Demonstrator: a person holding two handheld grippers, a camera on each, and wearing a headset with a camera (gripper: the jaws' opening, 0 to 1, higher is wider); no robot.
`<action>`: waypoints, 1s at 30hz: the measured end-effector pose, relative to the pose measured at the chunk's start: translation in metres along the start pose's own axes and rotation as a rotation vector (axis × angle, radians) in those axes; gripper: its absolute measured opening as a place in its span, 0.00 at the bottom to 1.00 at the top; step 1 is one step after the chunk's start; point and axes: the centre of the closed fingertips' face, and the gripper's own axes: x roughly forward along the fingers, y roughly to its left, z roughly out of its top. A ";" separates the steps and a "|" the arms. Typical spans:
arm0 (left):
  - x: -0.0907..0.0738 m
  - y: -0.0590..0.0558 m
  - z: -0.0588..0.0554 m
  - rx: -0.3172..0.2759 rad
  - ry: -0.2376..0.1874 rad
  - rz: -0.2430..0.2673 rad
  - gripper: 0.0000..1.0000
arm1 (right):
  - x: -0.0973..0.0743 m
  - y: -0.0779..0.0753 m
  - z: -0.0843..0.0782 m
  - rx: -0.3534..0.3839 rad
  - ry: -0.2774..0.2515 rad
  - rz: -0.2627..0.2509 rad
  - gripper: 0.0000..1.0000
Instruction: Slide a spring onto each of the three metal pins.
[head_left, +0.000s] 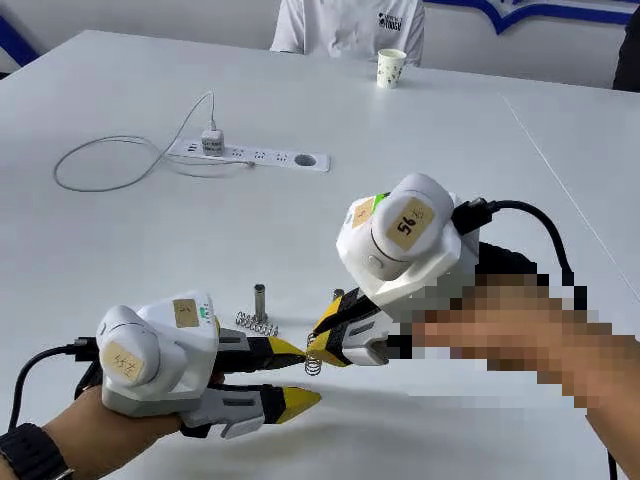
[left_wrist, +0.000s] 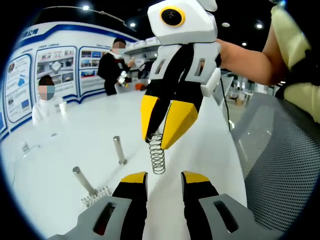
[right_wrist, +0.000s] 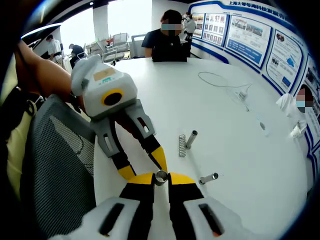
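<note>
Head view: white worktop (head_left: 450, 150); your right tool (head_left: 320, 352) clamps a spring (head_left: 313, 366), half hiding a pin (head_left: 338, 293); left tool (left_wrist: 165, 177) parted.

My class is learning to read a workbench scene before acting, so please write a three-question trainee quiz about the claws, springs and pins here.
1. True or false: the right claw grips a spring that hangs from its tips.
2. The left claw is: A) open; B) shut on a pin; C) shut on a cable.
3. Fill in: the loose spring lies on the table beside an upright metal ____.
Key: 1 true; 2 A; 3 pin.
</note>
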 end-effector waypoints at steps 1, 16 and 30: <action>-0.001 0.001 0.000 -0.003 -0.002 0.002 0.29 | 0.000 0.000 0.000 0.001 -0.001 -0.001 0.12; -0.014 0.006 -0.003 -0.042 -0.012 0.046 0.39 | -0.005 -0.008 -0.002 0.014 -0.005 -0.020 0.12; -0.033 0.021 -0.001 -0.077 -0.041 0.118 0.46 | -0.007 -0.014 -0.002 0.025 -0.010 -0.030 0.12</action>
